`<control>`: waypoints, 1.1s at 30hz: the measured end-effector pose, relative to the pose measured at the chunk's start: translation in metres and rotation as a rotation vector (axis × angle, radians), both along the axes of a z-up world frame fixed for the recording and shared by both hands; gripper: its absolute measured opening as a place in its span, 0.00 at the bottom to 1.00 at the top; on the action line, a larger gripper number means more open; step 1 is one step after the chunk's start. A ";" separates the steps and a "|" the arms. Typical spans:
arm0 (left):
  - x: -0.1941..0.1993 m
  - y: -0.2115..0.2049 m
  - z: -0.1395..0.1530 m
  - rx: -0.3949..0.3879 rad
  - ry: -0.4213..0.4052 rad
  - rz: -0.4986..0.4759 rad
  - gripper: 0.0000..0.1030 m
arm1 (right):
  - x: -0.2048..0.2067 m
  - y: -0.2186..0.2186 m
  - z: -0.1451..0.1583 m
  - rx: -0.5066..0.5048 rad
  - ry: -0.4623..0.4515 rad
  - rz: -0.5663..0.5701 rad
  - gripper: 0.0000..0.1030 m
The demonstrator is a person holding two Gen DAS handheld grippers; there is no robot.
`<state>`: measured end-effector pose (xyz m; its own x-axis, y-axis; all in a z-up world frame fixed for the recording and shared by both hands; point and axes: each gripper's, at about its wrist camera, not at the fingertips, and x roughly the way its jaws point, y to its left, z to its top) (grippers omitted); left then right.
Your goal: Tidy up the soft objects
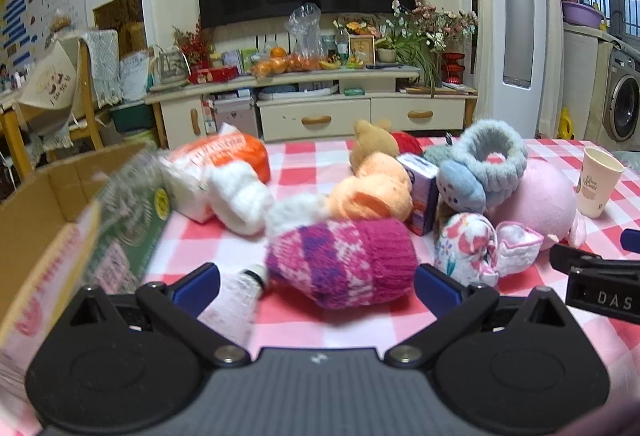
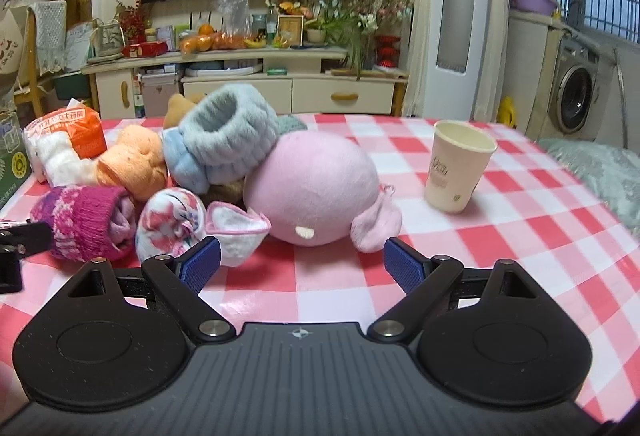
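A pile of soft things lies on the pink checked tablecloth [image 1: 304, 324]. A magenta knitted sock roll [image 1: 344, 260] lies just ahead of my open left gripper [image 1: 316, 284], between its blue pads without touching them. It also shows in the right wrist view [image 2: 84, 222]. My open right gripper [image 2: 302, 266] faces a pink plush toy [image 2: 316, 187]. A floral cloth roll [image 2: 170, 222], a blue-grey fluffy headband [image 2: 228, 139], an orange towel [image 1: 372, 191] and a white fluffy sock [image 1: 240, 195] lie around them.
An open cardboard box [image 1: 52, 203] stands at the left table edge. A paper cup [image 2: 456, 163] stands to the right of the pile. An orange-and-white tissue pack [image 1: 224, 159], a small carton [image 1: 422, 191] and a white tube [image 1: 236, 300] lie among the soft things.
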<state>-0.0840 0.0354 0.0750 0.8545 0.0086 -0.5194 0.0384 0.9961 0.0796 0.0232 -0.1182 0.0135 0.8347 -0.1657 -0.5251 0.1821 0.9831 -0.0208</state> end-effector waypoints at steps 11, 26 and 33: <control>-0.020 0.042 0.039 0.040 -0.064 0.070 0.99 | -0.020 0.012 0.002 -0.039 -0.067 0.047 1.00; -0.038 0.124 0.065 0.036 -0.119 0.211 0.99 | -0.053 0.013 0.011 -0.054 -0.159 0.255 1.00; -0.046 0.152 0.067 0.049 -0.131 0.271 0.99 | -0.075 -0.002 0.014 -0.037 -0.192 0.346 1.00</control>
